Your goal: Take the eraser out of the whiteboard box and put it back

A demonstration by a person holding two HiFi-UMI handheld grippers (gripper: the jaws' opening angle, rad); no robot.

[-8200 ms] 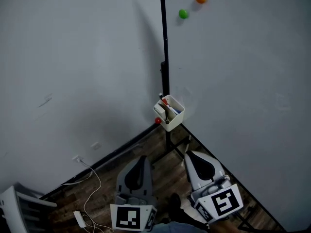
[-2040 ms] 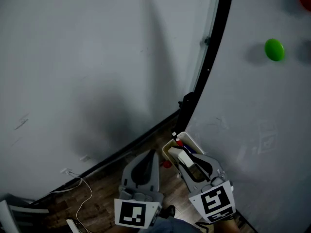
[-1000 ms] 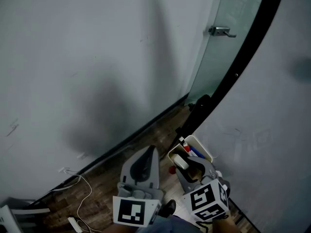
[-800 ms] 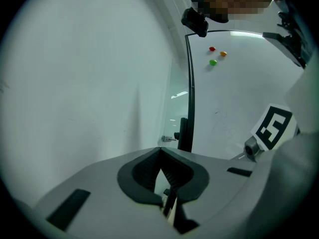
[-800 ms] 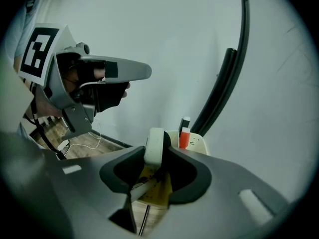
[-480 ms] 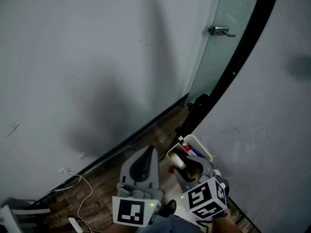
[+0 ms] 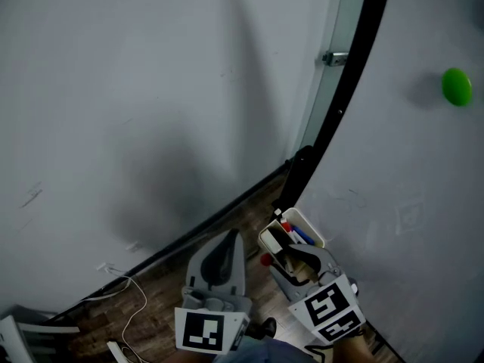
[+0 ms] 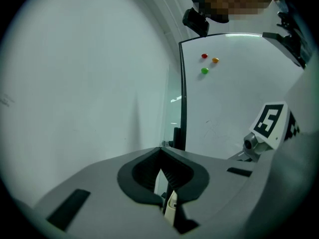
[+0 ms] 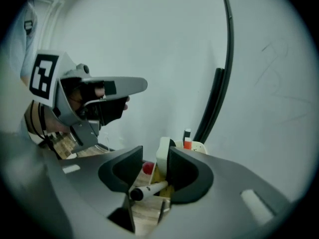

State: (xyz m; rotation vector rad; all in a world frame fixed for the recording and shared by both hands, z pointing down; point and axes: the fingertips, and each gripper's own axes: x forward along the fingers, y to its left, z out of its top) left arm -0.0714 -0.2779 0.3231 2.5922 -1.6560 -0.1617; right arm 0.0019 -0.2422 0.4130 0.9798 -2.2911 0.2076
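Observation:
The white box (image 7: 311,231) hangs on the whiteboard and holds red and blue markers. The white eraser (image 9: 163,156) stands upright at the box's near end and shows in the head view as the pale eraser (image 7: 273,240). My right gripper (image 9: 154,159) (image 7: 295,258) points down at it, jaws opening. The eraser leans by the right-hand pad with a gap to the other one. A white marker (image 9: 149,189) lies across below the jaws. My left gripper (image 7: 229,237) (image 8: 160,156) hovers level to the left, shut and empty.
The whiteboard's black frame (image 7: 342,89) runs up from the box. A green magnet (image 7: 457,86) sticks on the board, and a red magnet (image 7: 265,259) sits just left of the box. A white cable (image 7: 138,293) lies on the wooden floor by the wall.
The right gripper's jaws have spread wider and it has drawn back and up a little from the box, leaving the eraser standing there. The head view has swung, so the green magnet shows again.

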